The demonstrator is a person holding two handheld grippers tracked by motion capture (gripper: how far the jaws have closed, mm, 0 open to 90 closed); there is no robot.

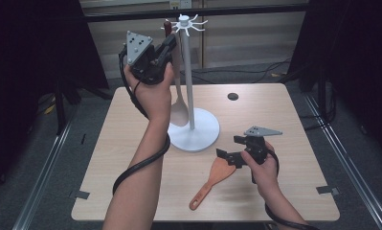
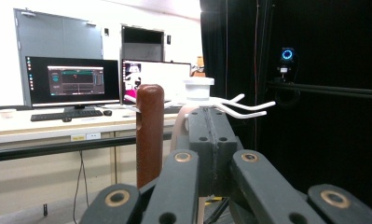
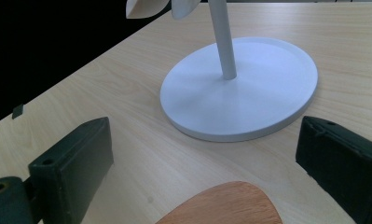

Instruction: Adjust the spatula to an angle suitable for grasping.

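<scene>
My right gripper rests low on the table, its jaws spread wide with nothing between the pads, and the orange spatula lies just in front of them: the blade sits right below and between my fingertips, and the handle runs away from the blade toward my own edge of the table, slanting to my left. So its long axis lies flat and diagonal, blade end pointing toward the white stand; the right hand is far nearer to it. Farther off and higher up, my left gripper is closed tight at the top of the stand, beside the dark brown handle of the wooden spoon. I cannot tell whether the pads actually pinch that handle. The spoon hangs upright, bowl down near the stand's base, handle up by the hooks.
</scene>
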